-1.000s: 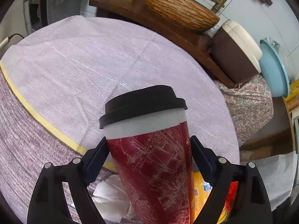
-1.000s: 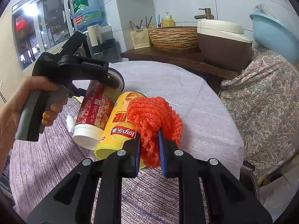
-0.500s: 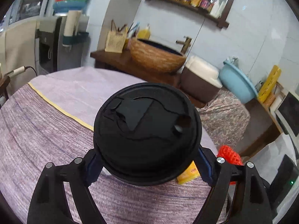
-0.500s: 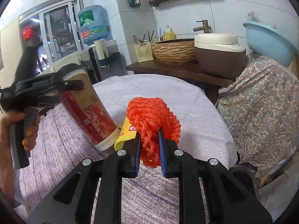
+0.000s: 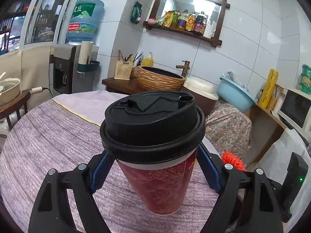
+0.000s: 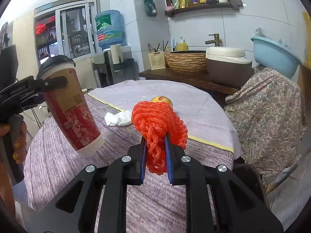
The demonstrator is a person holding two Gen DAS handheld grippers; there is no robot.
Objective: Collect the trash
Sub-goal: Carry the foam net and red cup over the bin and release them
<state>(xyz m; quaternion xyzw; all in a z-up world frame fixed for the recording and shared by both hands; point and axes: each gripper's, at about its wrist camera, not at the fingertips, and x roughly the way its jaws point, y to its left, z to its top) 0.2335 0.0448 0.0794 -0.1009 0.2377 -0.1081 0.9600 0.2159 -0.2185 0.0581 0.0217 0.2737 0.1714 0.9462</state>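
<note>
My left gripper (image 5: 153, 167) is shut on a red paper cup (image 5: 161, 182) with a black lid and holds it in the air above the round table (image 5: 48, 141). The cup also shows in the right wrist view (image 6: 72, 108), tilted, at the left. My right gripper (image 6: 156, 155) is shut on a bunch of orange foam net (image 6: 157, 120), lifted over the table; the net also shows in the left wrist view (image 5: 233, 159). A crumpled white tissue (image 6: 118, 118) lies on the table. A yellow chip can (image 6: 161, 99) lies behind the net, mostly hidden.
The table (image 6: 58, 167) has a purple cloth with a yellow stripe. Behind it stand a wooden counter (image 6: 194, 77) with a woven basin (image 6: 186, 62), a brown cooker (image 6: 227, 66) and a blue basin (image 6: 274, 56). A water dispenser (image 5: 66, 68) stands at the back left.
My left gripper has lifted the cup off the table and turned it more upright. My right gripper has risen with the net, uncovering the tissue.
</note>
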